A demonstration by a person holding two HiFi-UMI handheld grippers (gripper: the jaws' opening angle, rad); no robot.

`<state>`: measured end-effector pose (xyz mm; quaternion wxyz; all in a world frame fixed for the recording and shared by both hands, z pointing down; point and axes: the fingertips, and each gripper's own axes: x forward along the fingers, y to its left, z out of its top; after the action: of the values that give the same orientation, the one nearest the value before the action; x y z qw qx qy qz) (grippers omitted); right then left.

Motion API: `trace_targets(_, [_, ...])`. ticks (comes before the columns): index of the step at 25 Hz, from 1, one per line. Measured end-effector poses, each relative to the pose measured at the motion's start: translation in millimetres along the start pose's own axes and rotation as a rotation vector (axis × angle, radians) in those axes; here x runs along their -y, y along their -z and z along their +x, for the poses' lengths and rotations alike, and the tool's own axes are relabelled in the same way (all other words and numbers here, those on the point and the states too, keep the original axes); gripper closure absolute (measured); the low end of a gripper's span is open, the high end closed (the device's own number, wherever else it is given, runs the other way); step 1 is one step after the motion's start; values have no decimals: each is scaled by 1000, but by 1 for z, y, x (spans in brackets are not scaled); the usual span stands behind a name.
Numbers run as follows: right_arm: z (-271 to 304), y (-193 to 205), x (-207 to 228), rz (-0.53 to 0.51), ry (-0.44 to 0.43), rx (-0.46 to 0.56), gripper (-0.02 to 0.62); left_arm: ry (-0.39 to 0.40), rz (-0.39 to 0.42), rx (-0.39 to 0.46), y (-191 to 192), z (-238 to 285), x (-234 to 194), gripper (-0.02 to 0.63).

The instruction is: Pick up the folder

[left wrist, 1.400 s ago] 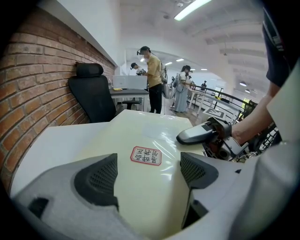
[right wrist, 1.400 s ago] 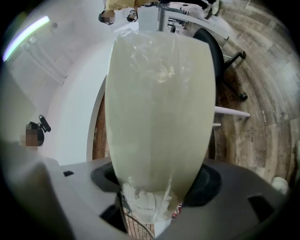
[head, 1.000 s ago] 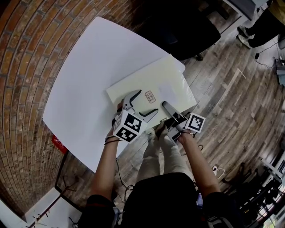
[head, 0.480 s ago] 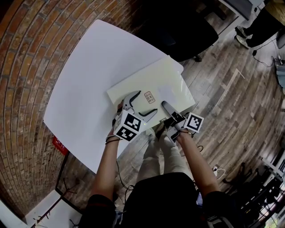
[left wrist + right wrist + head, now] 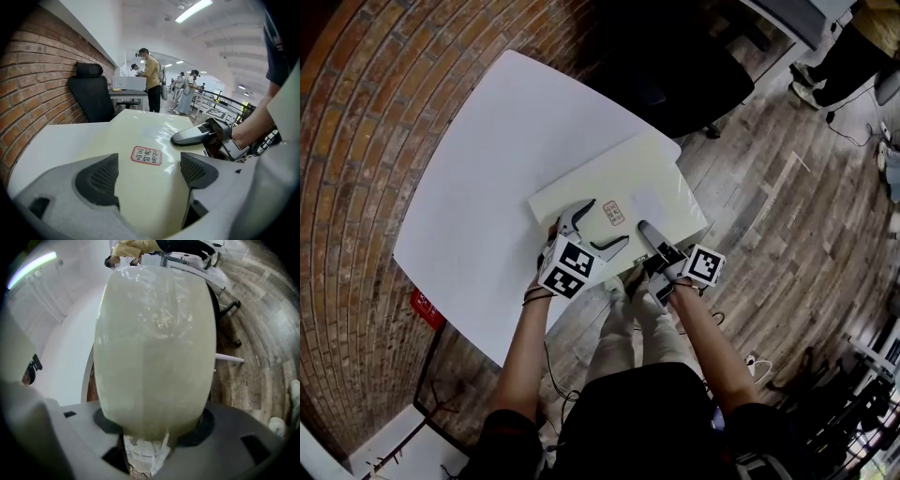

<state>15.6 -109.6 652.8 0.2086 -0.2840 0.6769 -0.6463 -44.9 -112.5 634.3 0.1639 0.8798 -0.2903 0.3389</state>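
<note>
My left tongs (image 5: 607, 221) hover released over the near edge of the cream folder (image 5: 628, 183), with its red-bordered label (image 5: 613, 214) between the jaws. My right tongs (image 5: 645, 230) straddle the folder's near right edge, closing round it but not yet clamped. The folder lies on the white worktop (image 5: 487, 169).

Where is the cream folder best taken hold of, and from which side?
Take its near edge, coming level from the person's side. The folder lies flat on the white table, and that edge seems to overhang, leaving room beneath for a jaw. The right gripper is closing around it.
</note>
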Motion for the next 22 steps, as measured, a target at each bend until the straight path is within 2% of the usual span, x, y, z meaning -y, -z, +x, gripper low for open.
trace_targets(6, [-4, -4, -14, -58, 8, -35, 330, -18, -35, 26, -13, -10, 4, 196])
trace_targets(10, [-5, -7, -23, -96, 34, -51, 333, -34, -88, 41, -17, -18, 8, 215])
trace_targets(11, [-6, -9, -26, -100, 41, -50, 333, -44, -98, 46, -20, -21, 9, 256])
trace_targets(13, [-6, -15, -36, -113, 28, -44, 334, -73, -101, 63, -29, -26, 10, 400])
trace_targets(16, [-5, -26, -51, -144, 12, -40, 334, -88, -94, 89, -44, -32, 12, 433])
trace_targets(17, [-3, -28, -58, -160, 3, -44, 334, -93, -95, 97, -48, -35, 11, 462])
trace_targets(19, [-5, -31, -62, -200, 39, -58, 334, -105, -105, 113, -55, -42, 9, 502])
trace_targets(22, [-12, -41, -71, -261, 79, -69, 334, -109, -121, 141, -68, -46, 9, 522])
